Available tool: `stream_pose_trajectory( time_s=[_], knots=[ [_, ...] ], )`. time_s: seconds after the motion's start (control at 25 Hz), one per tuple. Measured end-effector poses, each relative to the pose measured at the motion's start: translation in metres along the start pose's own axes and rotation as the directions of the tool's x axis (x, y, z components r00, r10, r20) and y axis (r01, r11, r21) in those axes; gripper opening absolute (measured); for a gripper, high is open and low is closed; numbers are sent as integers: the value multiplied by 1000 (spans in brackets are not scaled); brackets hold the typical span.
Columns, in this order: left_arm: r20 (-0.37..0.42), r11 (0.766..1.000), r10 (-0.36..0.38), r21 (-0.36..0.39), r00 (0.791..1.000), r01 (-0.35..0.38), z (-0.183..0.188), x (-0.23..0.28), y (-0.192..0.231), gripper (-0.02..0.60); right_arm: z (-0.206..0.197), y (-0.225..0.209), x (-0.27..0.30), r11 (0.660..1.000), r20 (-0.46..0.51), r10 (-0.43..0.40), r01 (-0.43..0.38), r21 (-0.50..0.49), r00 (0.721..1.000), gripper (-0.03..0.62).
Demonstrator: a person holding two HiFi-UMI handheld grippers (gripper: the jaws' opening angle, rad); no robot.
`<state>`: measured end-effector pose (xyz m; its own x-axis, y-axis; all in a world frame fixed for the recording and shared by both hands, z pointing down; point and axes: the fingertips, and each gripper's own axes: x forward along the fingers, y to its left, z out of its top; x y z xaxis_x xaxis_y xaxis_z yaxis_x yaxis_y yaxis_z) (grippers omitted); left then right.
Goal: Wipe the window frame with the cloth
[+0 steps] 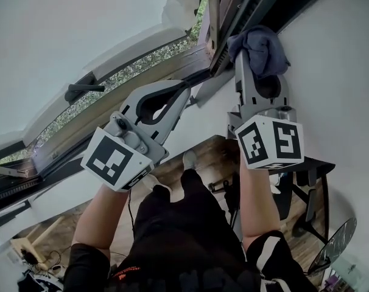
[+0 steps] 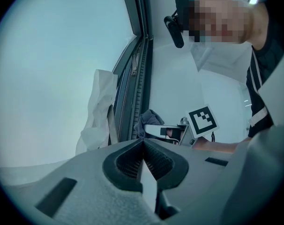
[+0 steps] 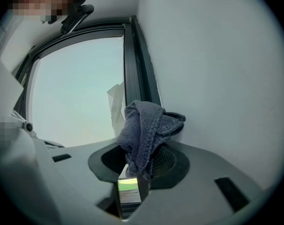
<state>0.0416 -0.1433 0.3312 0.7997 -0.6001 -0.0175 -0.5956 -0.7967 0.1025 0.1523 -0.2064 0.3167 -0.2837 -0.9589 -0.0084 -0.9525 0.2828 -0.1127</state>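
The person's bare left forearm [image 1: 102, 215] and right forearm [image 1: 257, 202] both reach forward, side by side and apart. The grey two-jaw left tool [image 1: 183, 90] slants toward the right one, its jaws pressed together with nothing between them. The grey two-jaw right tool [image 1: 244, 62] points straight ahead, its jaws clamped on a bunched blue-grey woven cloth [image 1: 260, 46].
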Motion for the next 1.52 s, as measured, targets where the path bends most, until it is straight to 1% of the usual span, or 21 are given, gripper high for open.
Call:
stream_pose_trajectory(
  time_s=[0.2, 0.36, 0.8, 0.96, 1.08, 1.2, 1.52],
  knots=[
    [0, 1000, -6, -29, 1000, 6, -13, 2, 2, 20, -21, -2, 1, 1000, -25, -8, 8, 9, 1000, 114],
    [-34, 999, 2, -44, 999, -4, -29, 4, 5, 20, -39, -5, 1, 1000, -52, -10, 10, 11, 999, 114],
    [-71, 997, 0, -78, 997, -6, -58, 5, 6, 20, -77, -9, 1, 1000, -96, -19, 21, 22, 995, 114],
    [-74, 996, 2, -89, 997, -9, -66, 6, 6, 20, -89, -11, 0, 999, -112, -20, 23, 25, 994, 114],
    [-56, 995, 0, -98, 998, -5, -69, 7, 6, 20, -98, -13, 0, 999, -120, -23, 27, 31, 993, 114],
    [-93, 994, 3, -108, 996, -13, -82, 7, 7, 20, -109, -15, 1, 999, -126, -26, 31, 37, 992, 114],
    [-101, 990, -6, -140, 995, -9, -101, 12, 7, 20, -137, -20, 1, 999, -154, -27, 34, 40, 988, 114]
  ],
)
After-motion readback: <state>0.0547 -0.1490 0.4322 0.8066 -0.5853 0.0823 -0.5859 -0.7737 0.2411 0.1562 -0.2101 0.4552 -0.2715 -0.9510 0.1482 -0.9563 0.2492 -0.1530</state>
